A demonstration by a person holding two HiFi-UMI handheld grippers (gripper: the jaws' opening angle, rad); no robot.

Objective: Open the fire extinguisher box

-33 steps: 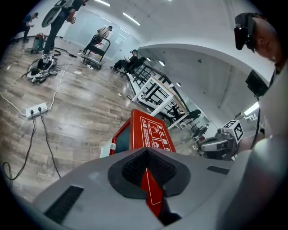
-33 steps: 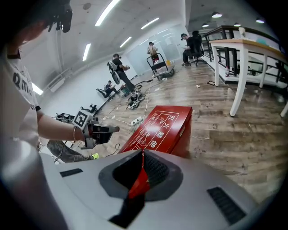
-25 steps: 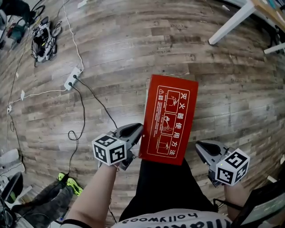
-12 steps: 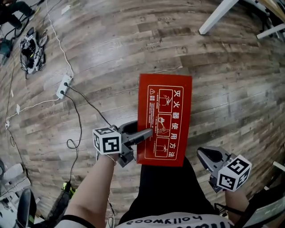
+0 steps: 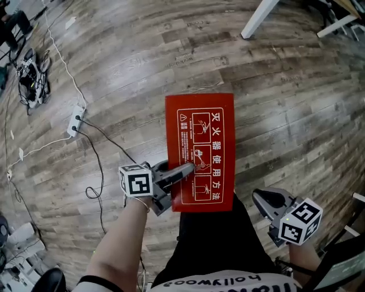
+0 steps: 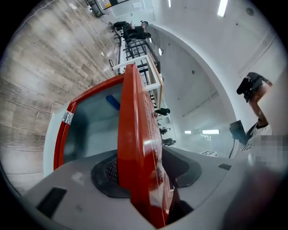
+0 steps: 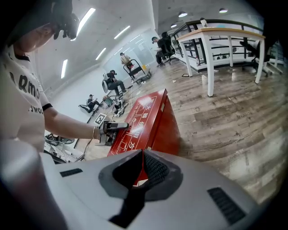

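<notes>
A red fire extinguisher box [image 5: 199, 151] with white print on its lid lies flat on the wood floor, right in front of the person's legs. My left gripper [image 5: 185, 171] reaches over the lid's near left edge. In the left gripper view the red lid edge [image 6: 135, 134] stands between the jaws, which are closing on it. The lid is raised off the box body, and the interior [image 6: 90, 126] shows beside it. My right gripper [image 5: 263, 199] hovers off the box's near right corner, shut and holding nothing. From the right gripper view I see the box [image 7: 144, 121] and the left gripper [image 7: 119, 126] on it.
A white power strip [image 5: 75, 121] and a black cable [image 5: 97, 165] lie on the floor to the left, with a tangle of gear [image 5: 28, 80] farther off. A white table leg [image 5: 259, 17] stands at the far right. The person's black-clad legs [image 5: 211, 239] are just behind the box.
My left gripper went from beside the box's left edge to over the lid's edge, one jaw above it. The right gripper stayed where it was.
</notes>
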